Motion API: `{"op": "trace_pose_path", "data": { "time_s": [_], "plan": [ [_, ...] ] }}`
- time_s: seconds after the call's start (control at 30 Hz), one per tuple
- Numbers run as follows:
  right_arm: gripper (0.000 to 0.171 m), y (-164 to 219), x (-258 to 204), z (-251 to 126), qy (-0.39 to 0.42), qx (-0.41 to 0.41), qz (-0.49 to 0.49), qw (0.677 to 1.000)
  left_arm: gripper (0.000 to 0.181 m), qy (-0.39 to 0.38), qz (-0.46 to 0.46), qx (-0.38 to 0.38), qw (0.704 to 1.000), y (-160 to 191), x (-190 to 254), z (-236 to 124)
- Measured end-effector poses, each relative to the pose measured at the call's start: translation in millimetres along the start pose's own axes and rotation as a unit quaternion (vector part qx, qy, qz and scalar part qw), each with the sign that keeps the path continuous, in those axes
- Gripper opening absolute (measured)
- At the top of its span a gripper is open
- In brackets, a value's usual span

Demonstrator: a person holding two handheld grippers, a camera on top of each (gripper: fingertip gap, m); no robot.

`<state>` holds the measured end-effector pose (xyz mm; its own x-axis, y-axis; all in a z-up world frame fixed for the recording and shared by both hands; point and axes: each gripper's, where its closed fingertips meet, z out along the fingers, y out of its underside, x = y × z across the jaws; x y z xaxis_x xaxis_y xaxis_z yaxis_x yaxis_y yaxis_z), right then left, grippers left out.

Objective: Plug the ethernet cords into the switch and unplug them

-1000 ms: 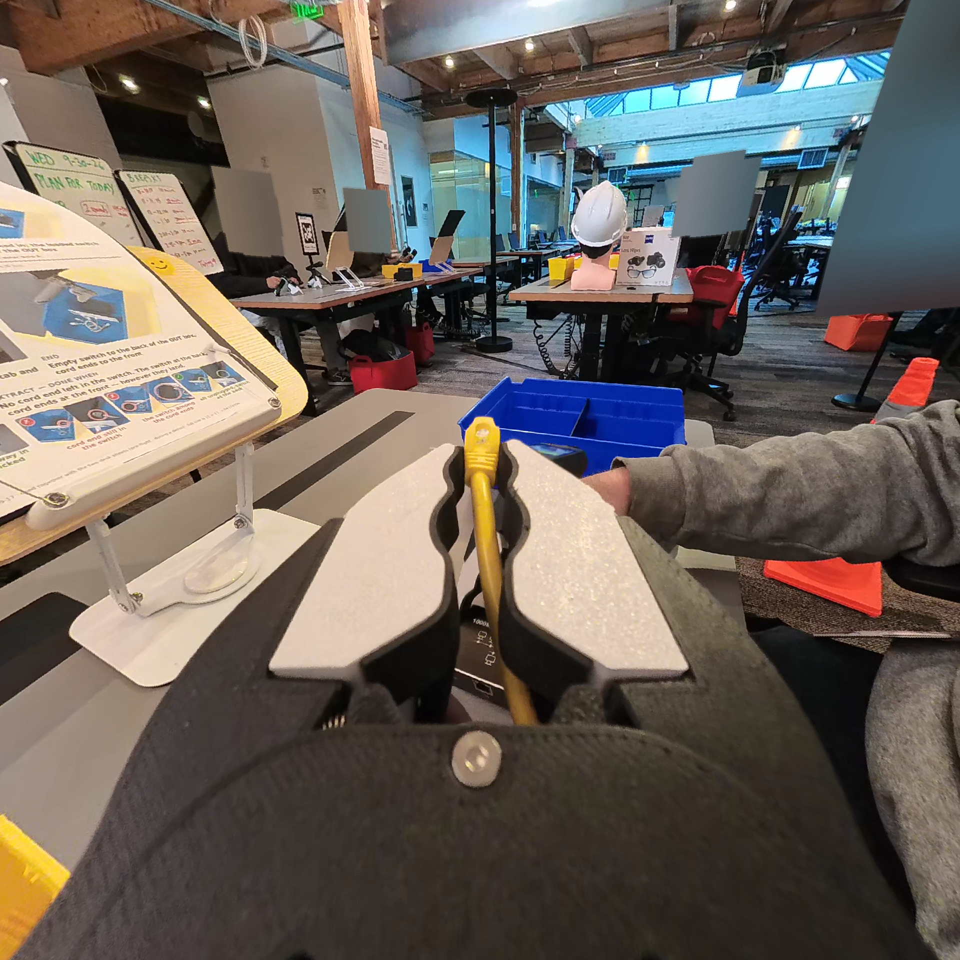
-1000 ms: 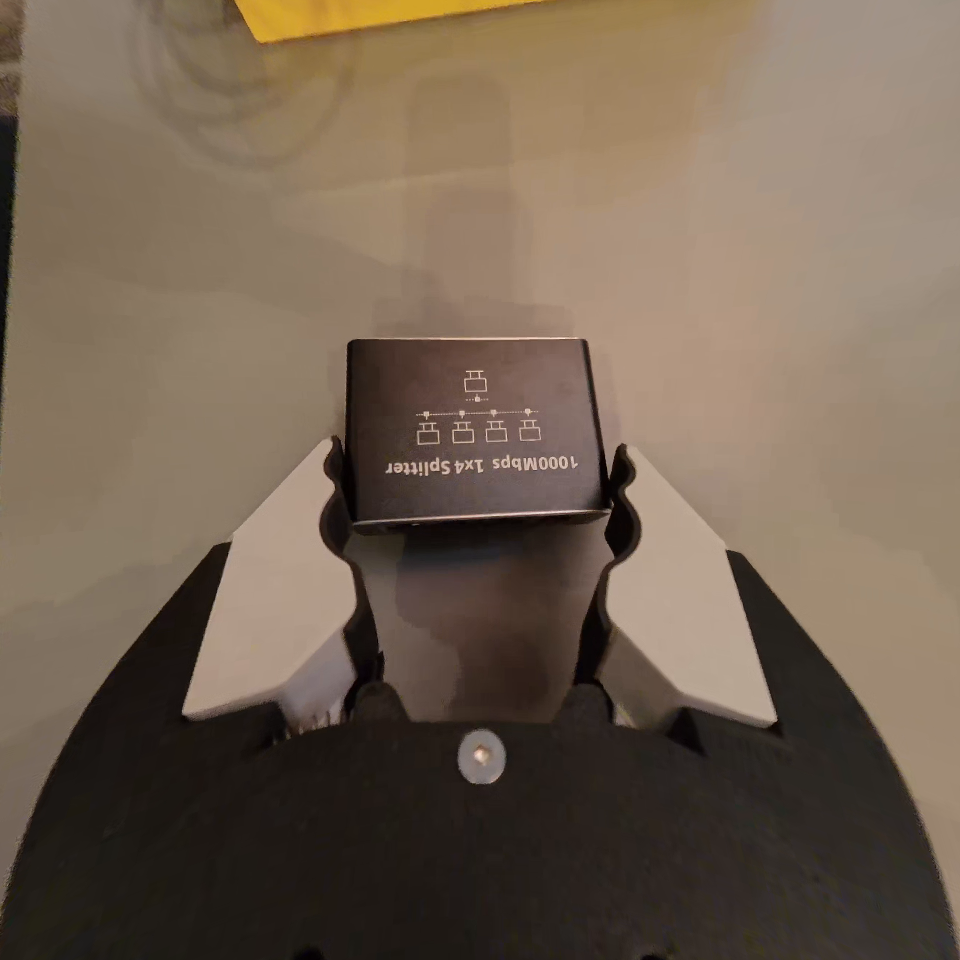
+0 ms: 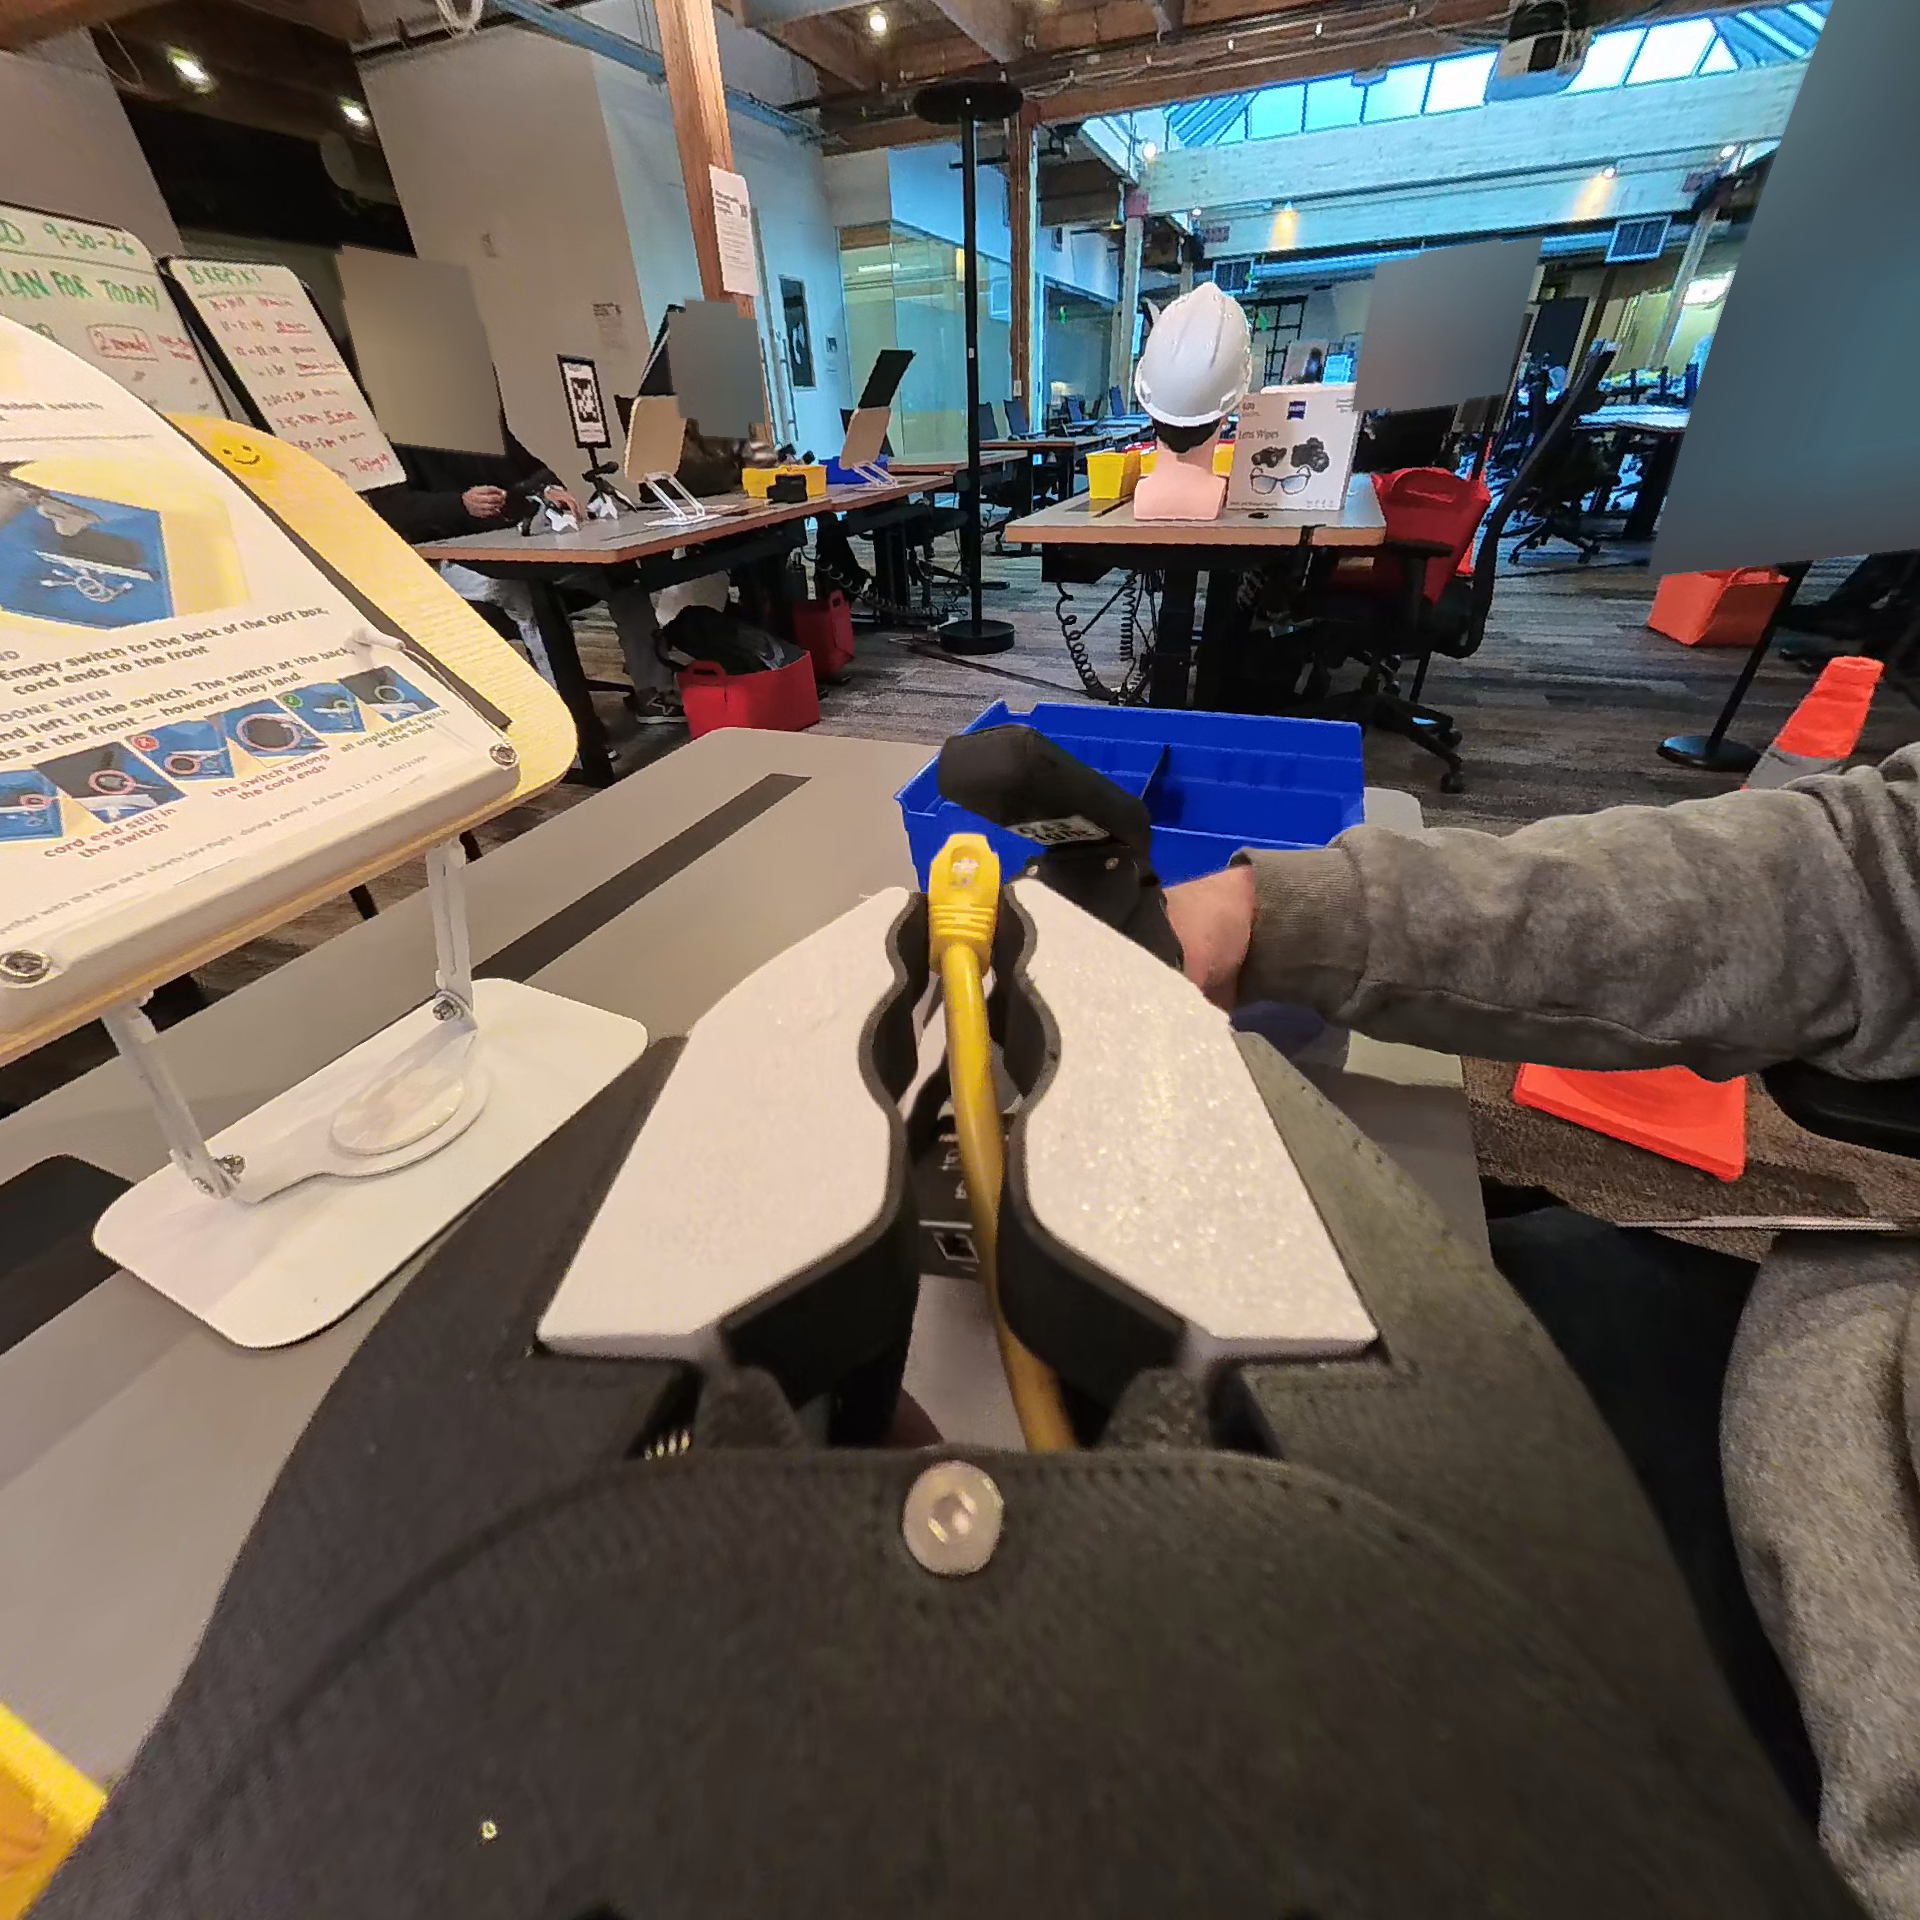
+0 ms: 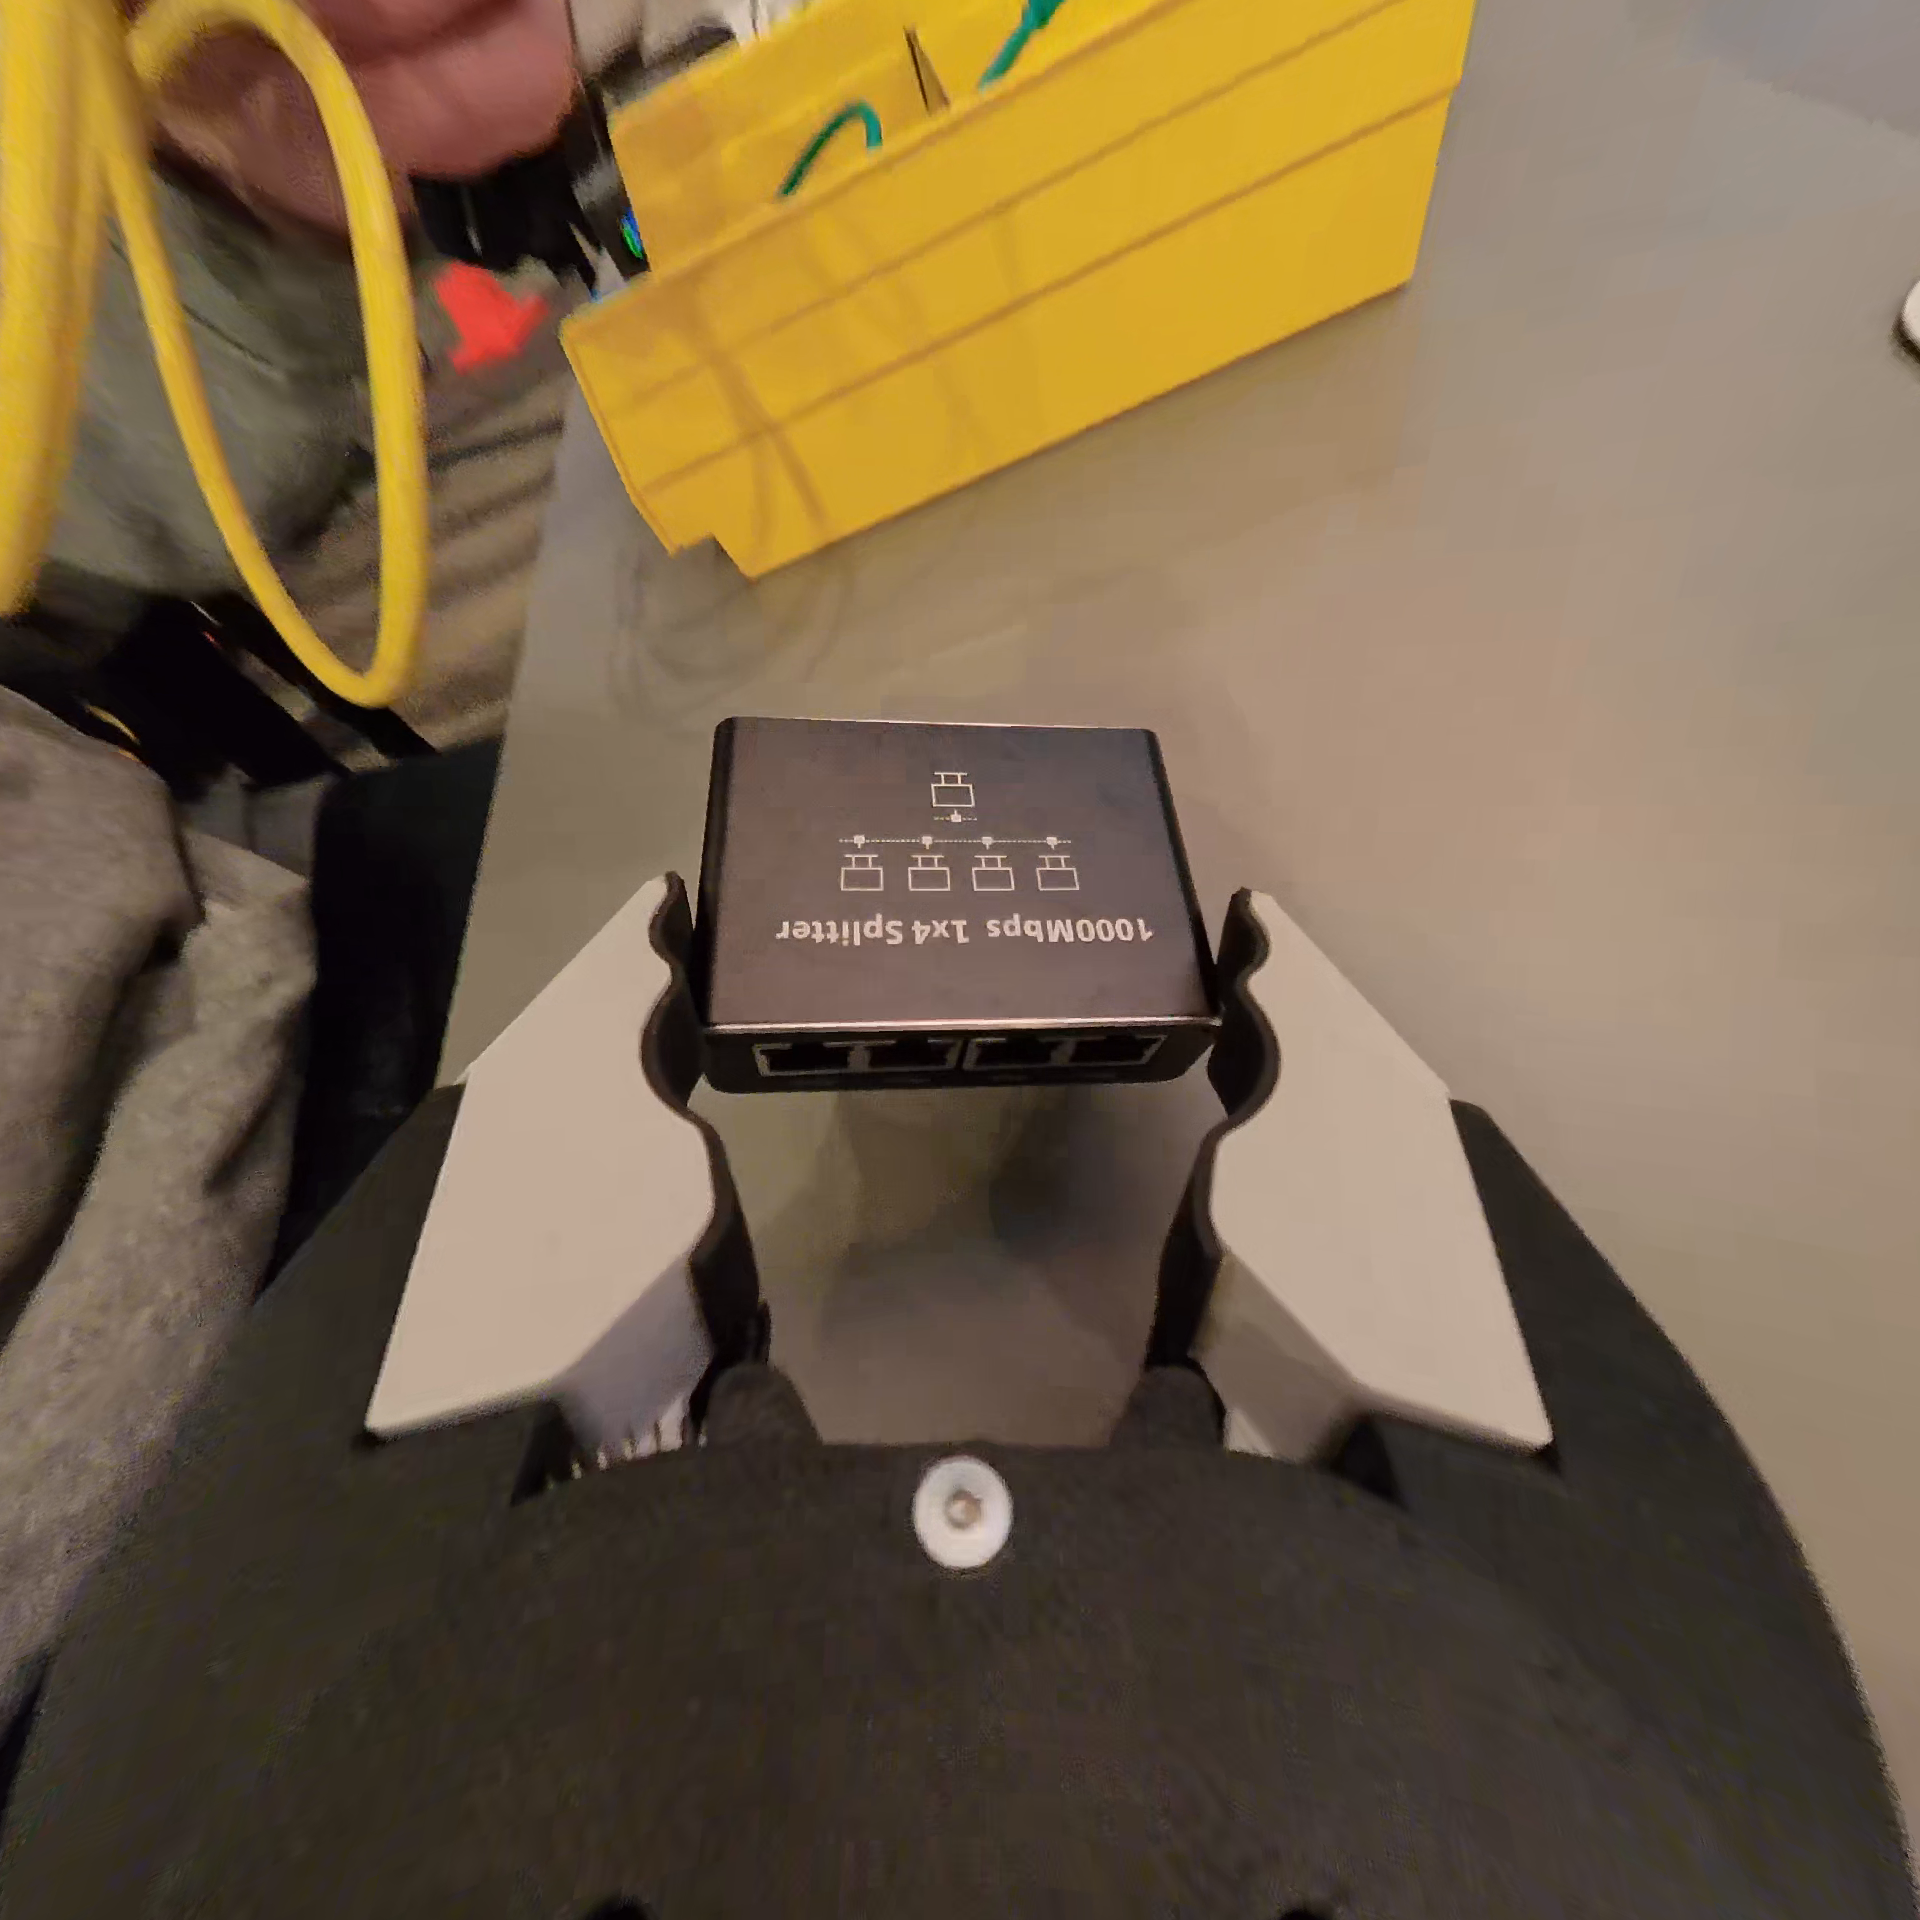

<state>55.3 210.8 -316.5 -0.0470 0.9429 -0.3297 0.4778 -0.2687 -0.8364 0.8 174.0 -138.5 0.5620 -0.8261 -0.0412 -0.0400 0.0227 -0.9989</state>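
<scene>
My left gripper (image 3: 961, 935) is shut on a yellow ethernet cord (image 3: 977, 1091). Its plug (image 3: 964, 883) sticks out past the fingertips. My right gripper (image 4: 956, 909) is shut on the small black switch (image 4: 951, 831) by its two sides and holds it a little above the grey table (image 4: 1507, 831). A row of empty ports faces the right wrist camera. In the left wrist view a piece of the switch (image 3: 948, 1242) shows under the cord, between the fingers. The right gripper's black body (image 3: 1049, 821) is just beyond the plug. A loop of the yellow cord (image 4: 384, 416) hangs at the upper left.
A yellow bin (image 4: 987, 291) holding a green cord (image 4: 831, 145) stands beyond the switch. A blue bin (image 3: 1247, 769) sits at the table's far edge. An instruction board on a white stand (image 3: 312, 1143) is on the left. A grey sleeve (image 3: 1558, 935) reaches in from the right. Some 20 cm of space lies between my two pairs of fingers.
My right gripper has raised and tilted the switch, so its ports now show, and the yellow bin and cord loop have come into view. My left gripper still holds the cord.
</scene>
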Motion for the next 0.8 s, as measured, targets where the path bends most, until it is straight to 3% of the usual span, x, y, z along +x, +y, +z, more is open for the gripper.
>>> {"op": "trace_pose_path", "data": {
  "time_s": [0.33, 0.8],
  "plan": [
    [0.097, -42.3, -16.4, -28.4, -0.083, 0.161, 0.028, 0.983, 0.011, 0.008, -0.012, -0.017, 1.000, 13.8, 5.9, 10.8],
    [0.097, -78.1, -42.7, -47.0, -0.112, 0.223, -0.026, 0.968, 0.012, 0.025, -0.045, -0.045, 0.998, 24.7, 11.6, 21.5]
  ]
}}
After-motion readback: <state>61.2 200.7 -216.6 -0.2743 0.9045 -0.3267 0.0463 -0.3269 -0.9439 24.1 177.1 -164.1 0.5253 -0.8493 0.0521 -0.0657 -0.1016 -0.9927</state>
